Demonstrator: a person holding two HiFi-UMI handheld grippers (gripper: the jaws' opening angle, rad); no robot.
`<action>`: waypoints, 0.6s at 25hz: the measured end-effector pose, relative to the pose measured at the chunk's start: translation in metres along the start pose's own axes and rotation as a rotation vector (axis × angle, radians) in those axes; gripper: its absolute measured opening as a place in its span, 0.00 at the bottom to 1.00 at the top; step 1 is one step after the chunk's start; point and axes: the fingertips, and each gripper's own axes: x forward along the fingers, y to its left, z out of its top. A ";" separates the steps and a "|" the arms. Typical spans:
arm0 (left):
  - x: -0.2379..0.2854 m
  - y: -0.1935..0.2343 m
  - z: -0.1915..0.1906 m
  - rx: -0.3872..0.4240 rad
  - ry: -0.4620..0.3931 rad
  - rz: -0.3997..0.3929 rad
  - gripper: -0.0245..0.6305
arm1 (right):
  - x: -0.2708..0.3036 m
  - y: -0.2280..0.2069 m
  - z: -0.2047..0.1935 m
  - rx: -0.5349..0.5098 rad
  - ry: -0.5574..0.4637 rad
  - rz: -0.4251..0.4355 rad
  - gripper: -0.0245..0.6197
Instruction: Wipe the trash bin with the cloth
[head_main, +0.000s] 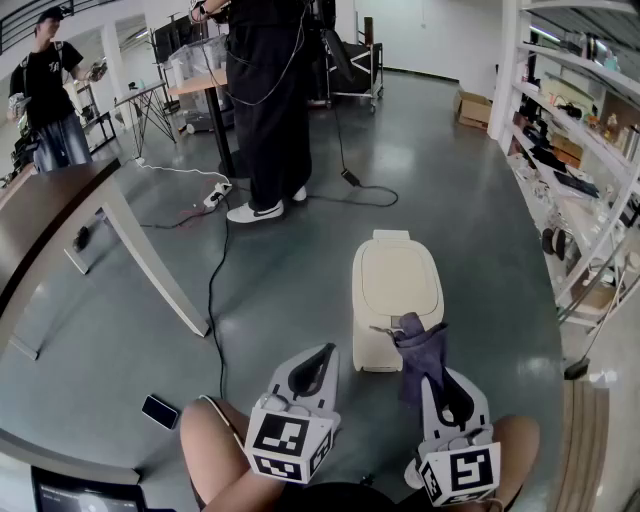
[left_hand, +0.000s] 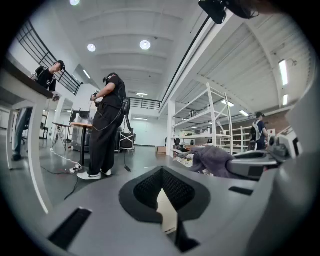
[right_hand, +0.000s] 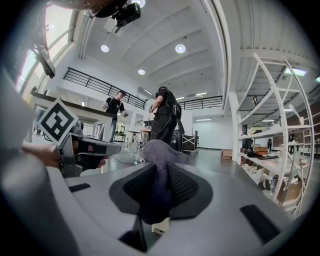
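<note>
Presently, at far left a brown surface (head_main: 45, 215) stands on pale legs, with a dark phone (head_main: 160, 410) lying on the grey floor (head_main: 470, 220) near it. The left tool (head_main: 326, 350) is held low and close to the body, marker cube towards the wearer, and points forward and slightly right. Its jaws are closed tip to tip with nothing gripped. In the right gripper view, fingers (right_hand: 47, 152) are seen wrapped round its handle.

Beyond both tools, a person in black (head_main: 265, 100) with white shoes stands on the floor.

The cream trash bin (head_main: 395, 280) stands upright on the floor just ahead of the tools, lid down.

The right tool (head_main: 428, 362) is level with the left one and points forward at the bin's near edge. Its jaws are clamped on the purple cloth (head_main: 415, 340), which bunches above the tips and touches the near rim of the lid.

White shelving (head_main: 580, 150) lines the right side.
</note>
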 end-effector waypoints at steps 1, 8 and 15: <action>-0.002 -0.004 0.002 -0.038 0.012 -0.012 0.03 | 0.000 -0.002 -0.003 0.007 0.007 0.001 0.16; 0.004 -0.002 0.002 -0.068 0.020 -0.016 0.03 | 0.020 -0.002 -0.010 0.049 0.036 0.017 0.16; 0.046 0.027 0.011 -0.031 0.062 0.003 0.03 | 0.057 -0.008 -0.010 0.008 0.108 0.012 0.16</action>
